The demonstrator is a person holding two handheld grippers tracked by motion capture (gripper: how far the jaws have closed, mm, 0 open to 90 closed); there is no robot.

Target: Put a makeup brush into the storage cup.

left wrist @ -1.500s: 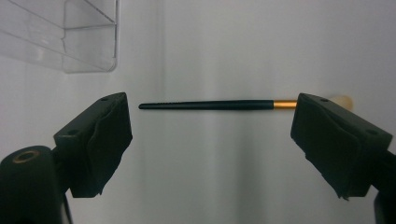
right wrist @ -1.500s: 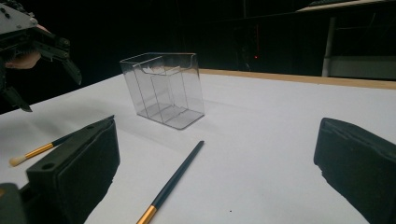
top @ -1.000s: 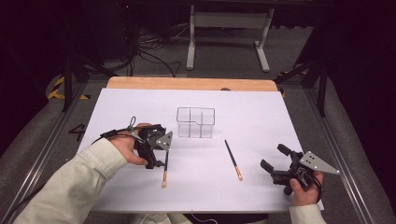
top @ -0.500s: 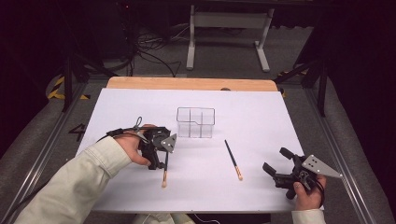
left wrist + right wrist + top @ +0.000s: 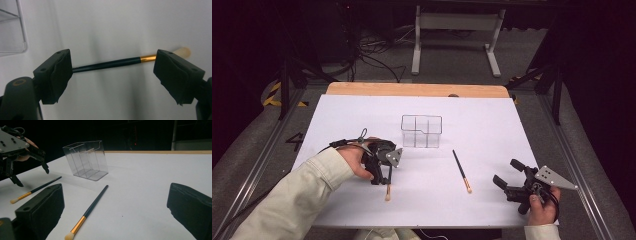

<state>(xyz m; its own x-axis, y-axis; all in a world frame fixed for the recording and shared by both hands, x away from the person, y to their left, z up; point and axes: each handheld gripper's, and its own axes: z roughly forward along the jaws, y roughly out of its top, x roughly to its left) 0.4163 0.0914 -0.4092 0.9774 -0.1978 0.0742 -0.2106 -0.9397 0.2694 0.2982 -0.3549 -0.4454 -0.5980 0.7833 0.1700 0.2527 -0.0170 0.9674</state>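
Note:
Two makeup brushes with black handles, gold ferrules and cream bristles lie on the white table. My left gripper (image 5: 381, 172) hangs open just above the left brush (image 5: 388, 192). In the left gripper view that brush (image 5: 112, 63) lies across the gap, its ends behind both pads, with nothing gripped. The second brush (image 5: 461, 171) lies at centre right, bristles toward the near edge. My right gripper (image 5: 508, 173) is open near the table's right front corner, pointing at this brush (image 5: 93, 206) and holding nothing. A clear divided box (image 5: 422, 131) stands empty behind the brushes.
The white table sheet (image 5: 492, 125) ends at a wooden strip (image 5: 417, 90) along the far edge. In the right gripper view the clear box (image 5: 86, 160) stands beyond the brush, and the left gripper (image 5: 32, 177) hovers over the other brush (image 5: 35, 190).
My left gripper has shifted a little toward the near edge, lower over the left brush. The right gripper has drifted slightly. Both brushes lie where they were.

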